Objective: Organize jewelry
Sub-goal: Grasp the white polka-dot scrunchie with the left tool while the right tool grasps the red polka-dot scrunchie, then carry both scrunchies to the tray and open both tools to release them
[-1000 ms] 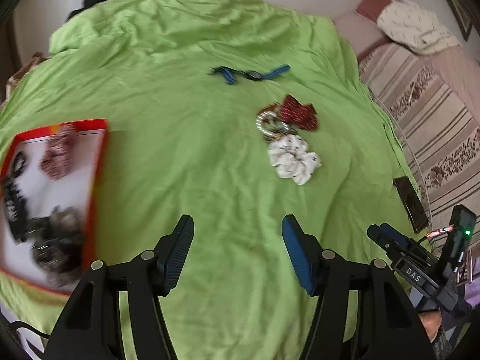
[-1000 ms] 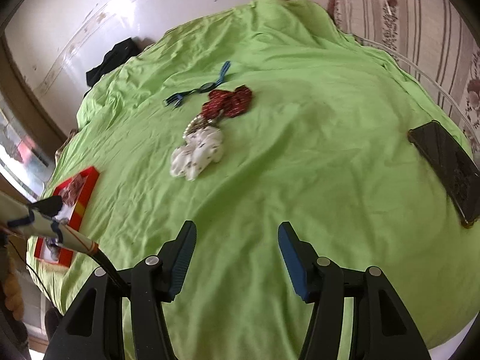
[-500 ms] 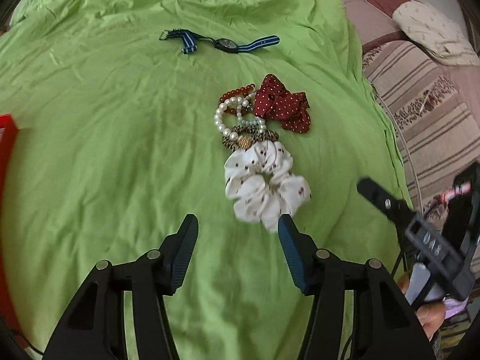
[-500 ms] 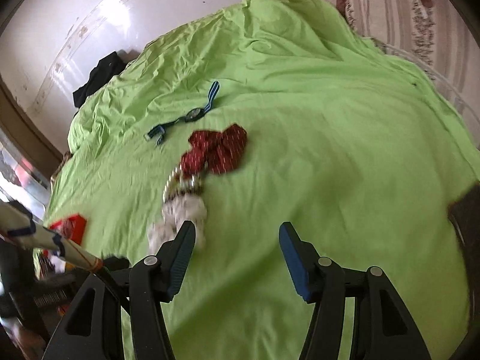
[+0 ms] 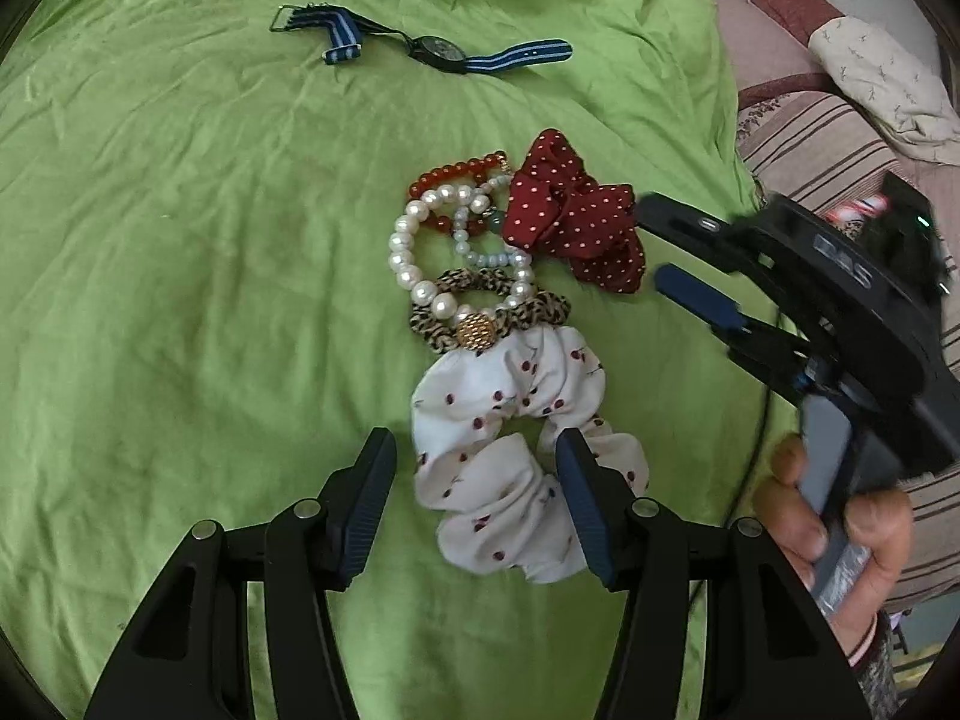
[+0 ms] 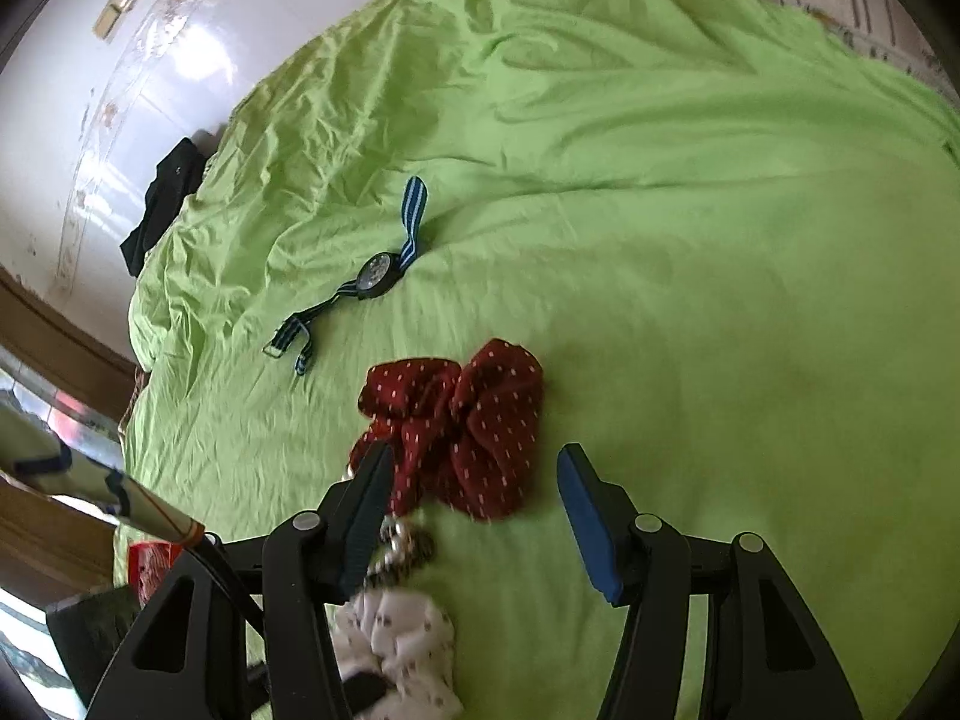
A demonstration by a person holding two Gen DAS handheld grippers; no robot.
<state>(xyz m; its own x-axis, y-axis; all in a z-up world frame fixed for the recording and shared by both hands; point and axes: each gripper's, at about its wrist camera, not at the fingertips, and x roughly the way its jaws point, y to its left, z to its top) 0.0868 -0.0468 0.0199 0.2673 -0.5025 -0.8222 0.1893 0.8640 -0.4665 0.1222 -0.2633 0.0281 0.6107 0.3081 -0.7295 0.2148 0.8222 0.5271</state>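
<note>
green bedsheet [image 5: 180, 300] covers the bed, and on it we see a heap of jewelry with a striped watch [image 5: 435, 51] lying well apart beyond it. our left tool [image 5: 474, 498] hangs spread over the white scrunchie [image 5: 510, 468], pads clear of the fabric, while our right tool [image 6: 474, 510] stands spread above the red dotted scrunchie [image 6: 462, 420], nothing pinched.

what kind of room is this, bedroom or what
Probably a bedroom: the jewelry lies on a wrinkled green bedsheet, a patterned pillow sits on striped bedding alongside, and dark clothing lies at the edge.
</note>
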